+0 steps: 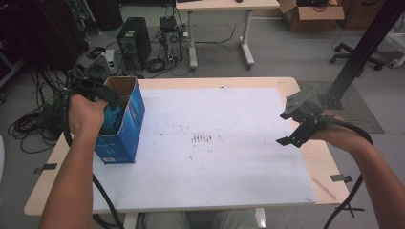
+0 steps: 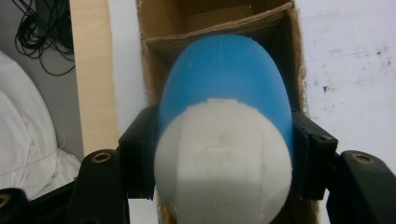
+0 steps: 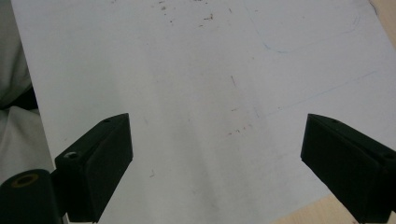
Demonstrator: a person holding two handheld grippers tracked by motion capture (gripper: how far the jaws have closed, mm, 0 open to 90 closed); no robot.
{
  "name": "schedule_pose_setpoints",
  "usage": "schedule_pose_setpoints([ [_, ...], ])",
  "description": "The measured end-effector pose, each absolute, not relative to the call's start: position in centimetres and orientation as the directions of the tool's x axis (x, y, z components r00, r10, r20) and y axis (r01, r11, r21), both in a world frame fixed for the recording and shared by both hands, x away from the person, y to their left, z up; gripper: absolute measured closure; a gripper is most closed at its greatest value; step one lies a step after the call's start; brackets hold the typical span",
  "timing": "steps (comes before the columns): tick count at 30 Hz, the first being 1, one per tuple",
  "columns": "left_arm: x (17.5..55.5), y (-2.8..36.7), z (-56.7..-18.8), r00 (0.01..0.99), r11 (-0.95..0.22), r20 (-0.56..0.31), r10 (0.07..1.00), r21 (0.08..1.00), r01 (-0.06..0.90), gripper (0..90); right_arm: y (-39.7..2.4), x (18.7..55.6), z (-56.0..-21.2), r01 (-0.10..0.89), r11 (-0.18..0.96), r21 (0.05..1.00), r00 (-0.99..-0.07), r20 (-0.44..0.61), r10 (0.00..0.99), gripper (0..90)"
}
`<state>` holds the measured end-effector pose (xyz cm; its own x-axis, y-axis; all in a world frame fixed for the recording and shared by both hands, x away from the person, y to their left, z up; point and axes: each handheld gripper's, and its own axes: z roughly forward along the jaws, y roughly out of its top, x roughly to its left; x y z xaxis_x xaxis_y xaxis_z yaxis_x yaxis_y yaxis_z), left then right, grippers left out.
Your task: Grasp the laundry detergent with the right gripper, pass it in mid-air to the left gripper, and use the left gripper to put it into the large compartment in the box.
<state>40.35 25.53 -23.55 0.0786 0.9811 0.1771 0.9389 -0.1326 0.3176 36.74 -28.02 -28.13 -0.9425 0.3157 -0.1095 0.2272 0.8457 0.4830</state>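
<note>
My left gripper (image 2: 223,156) is shut on a rounded object with a blue upper part and a white end (image 2: 224,154). It holds the object over the open top of a blue cardboard box (image 1: 125,129), and the brown inner walls (image 2: 161,32) lie just beyond it. In the high view, the left gripper (image 1: 106,106) dips into the box mouth, where a bit of the blue object (image 1: 113,119) shows. Over the right side of the white mat (image 1: 224,143), my right gripper (image 1: 295,128) hangs open. Nothing sits between its pads (image 3: 100,161).
The box stands at the mat's left edge, near the wooden table's left rim (image 1: 55,157). Bare mat with faint marks (image 3: 210,70) lies under the right gripper. Past the table, the floor holds cables, a computer tower (image 1: 133,40), another desk and a black post (image 1: 363,52).
</note>
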Motion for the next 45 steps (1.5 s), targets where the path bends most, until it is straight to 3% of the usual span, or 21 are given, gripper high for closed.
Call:
schedule_pose_setpoints([
  [20,40.8,25.8,-28.1,0.101,-0.144,0.159,0.982,0.286,0.947,38.2,-28.3,36.7,-28.5,0.242,0.842,0.483,-0.94,-0.099,0.327,8.9],
  [45,40.6,26.7,-28.3,0.11,-0.14,0.113,0.988,0.305,0.942,37.2,-28.3,36.4,-28.7,0.247,0.841,0.481,-0.938,-0.097,0.331,9.0],
])
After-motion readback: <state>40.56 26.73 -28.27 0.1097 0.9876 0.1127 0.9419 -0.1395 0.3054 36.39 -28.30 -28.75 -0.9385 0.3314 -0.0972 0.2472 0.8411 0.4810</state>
